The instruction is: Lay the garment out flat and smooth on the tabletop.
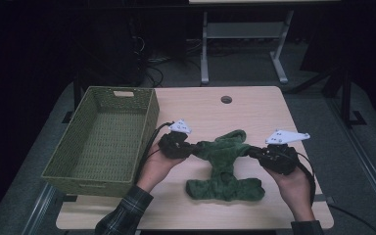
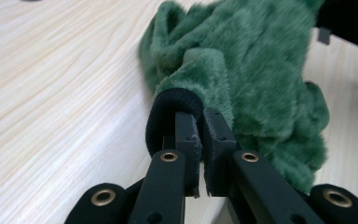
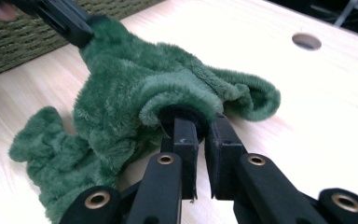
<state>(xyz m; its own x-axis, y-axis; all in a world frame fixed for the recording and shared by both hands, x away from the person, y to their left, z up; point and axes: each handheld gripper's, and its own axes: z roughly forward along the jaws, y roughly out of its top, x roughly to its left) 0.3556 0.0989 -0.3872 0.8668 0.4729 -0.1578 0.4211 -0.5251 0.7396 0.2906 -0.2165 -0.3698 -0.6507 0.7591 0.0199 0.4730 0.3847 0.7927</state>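
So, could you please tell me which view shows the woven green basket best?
The high view: the whole basket sits at the table's left edge, open top and handle slot visible. The right gripper view catches a strip of its woven wall at top left; the left gripper view looks at the green garment.

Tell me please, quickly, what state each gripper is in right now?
Left gripper: closed on the green fuzzy garment.
Right gripper: closed on its other cuff.
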